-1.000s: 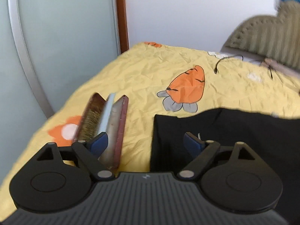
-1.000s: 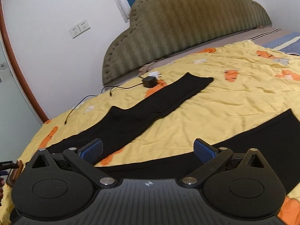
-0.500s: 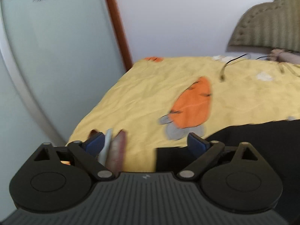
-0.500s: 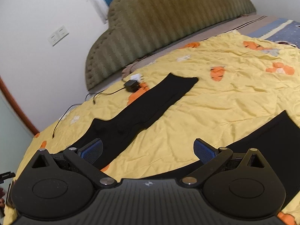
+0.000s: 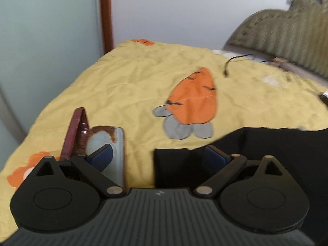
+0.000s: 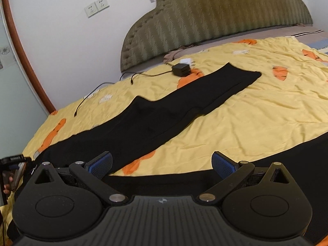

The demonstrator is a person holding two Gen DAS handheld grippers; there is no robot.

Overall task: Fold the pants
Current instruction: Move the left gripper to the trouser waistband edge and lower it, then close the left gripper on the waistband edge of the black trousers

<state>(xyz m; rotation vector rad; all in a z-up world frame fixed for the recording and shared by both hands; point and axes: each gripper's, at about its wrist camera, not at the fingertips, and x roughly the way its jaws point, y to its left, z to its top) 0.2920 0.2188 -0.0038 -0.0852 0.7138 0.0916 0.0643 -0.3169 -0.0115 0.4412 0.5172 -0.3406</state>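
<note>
The black pants lie unfolded on the yellow bedspread, one leg running toward 1 o'clock. Since a second ago both views have only swung slightly; no grasp yet. Left gripper and right gripper are spread, empty. Only the left view shows the brush at 10 o'clock beside the waistband corner.

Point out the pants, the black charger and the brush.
pants (image 6: 164, 119): right wrist view, thigh of far leg.
black charger (image 6: 180, 69): right wrist view, top face.
brush (image 5: 76, 135): left wrist view, reddish back.
</note>
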